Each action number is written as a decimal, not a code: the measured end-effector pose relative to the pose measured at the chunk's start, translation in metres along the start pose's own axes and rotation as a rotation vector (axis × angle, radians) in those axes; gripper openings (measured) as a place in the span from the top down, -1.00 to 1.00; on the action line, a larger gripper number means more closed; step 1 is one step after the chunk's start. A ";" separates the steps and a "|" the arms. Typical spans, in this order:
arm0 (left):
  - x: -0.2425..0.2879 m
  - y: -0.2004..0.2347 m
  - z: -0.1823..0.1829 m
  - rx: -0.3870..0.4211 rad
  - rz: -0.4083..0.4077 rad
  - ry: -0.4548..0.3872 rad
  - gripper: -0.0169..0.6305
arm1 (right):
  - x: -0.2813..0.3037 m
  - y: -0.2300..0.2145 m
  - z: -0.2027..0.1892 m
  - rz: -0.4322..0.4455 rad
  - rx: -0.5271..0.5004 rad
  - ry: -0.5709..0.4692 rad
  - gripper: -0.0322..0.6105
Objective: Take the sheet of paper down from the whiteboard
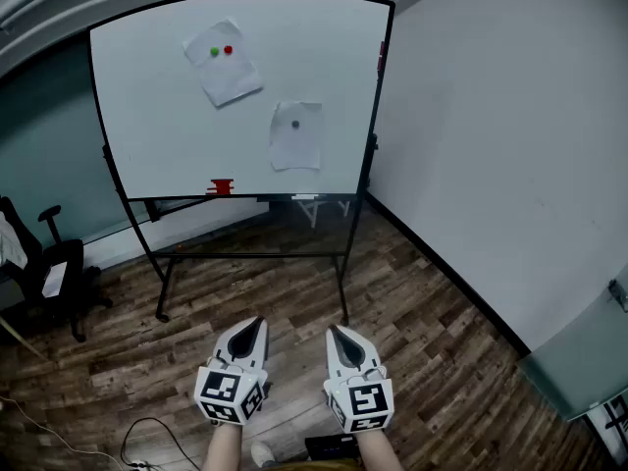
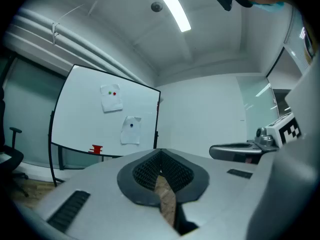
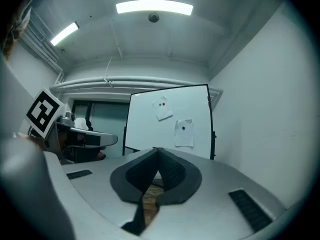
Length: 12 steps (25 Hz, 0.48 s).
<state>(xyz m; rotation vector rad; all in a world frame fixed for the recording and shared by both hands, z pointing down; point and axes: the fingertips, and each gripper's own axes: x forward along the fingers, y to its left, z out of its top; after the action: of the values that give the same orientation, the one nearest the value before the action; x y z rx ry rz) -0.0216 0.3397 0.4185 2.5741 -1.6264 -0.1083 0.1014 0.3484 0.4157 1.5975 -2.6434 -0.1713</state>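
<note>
A whiteboard (image 1: 157, 116) on a wheeled stand faces me across the room. Two white paper sheets hang on it. The upper sheet (image 1: 223, 62) is tilted and pinned by a green and a red magnet. The lower sheet (image 1: 296, 135) is held by one dark magnet. Both sheets also show in the left gripper view (image 2: 131, 130) and the right gripper view (image 3: 184, 132). My left gripper (image 1: 257, 326) and right gripper (image 1: 334, 333) are low and side by side, well short of the board. Both are shut with nothing between the jaws.
A red eraser (image 1: 222, 186) sits on the board's tray. A black office chair (image 1: 54, 268) stands at the left. A white wall (image 1: 491, 145) runs along the right. Cables (image 1: 147, 440) lie on the wooden floor near my feet.
</note>
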 end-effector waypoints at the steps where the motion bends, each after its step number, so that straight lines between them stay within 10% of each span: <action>1: 0.000 0.000 0.000 -0.003 0.001 0.000 0.90 | -0.001 -0.001 0.001 -0.004 0.001 0.005 0.87; 12: 0.003 -0.012 0.001 -0.008 0.006 -0.003 0.90 | -0.012 -0.017 0.000 -0.007 0.037 -0.008 0.87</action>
<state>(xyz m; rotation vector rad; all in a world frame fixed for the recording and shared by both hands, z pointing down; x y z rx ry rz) -0.0095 0.3417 0.4157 2.5645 -1.6317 -0.1179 0.1216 0.3509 0.4139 1.6196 -2.6626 -0.1299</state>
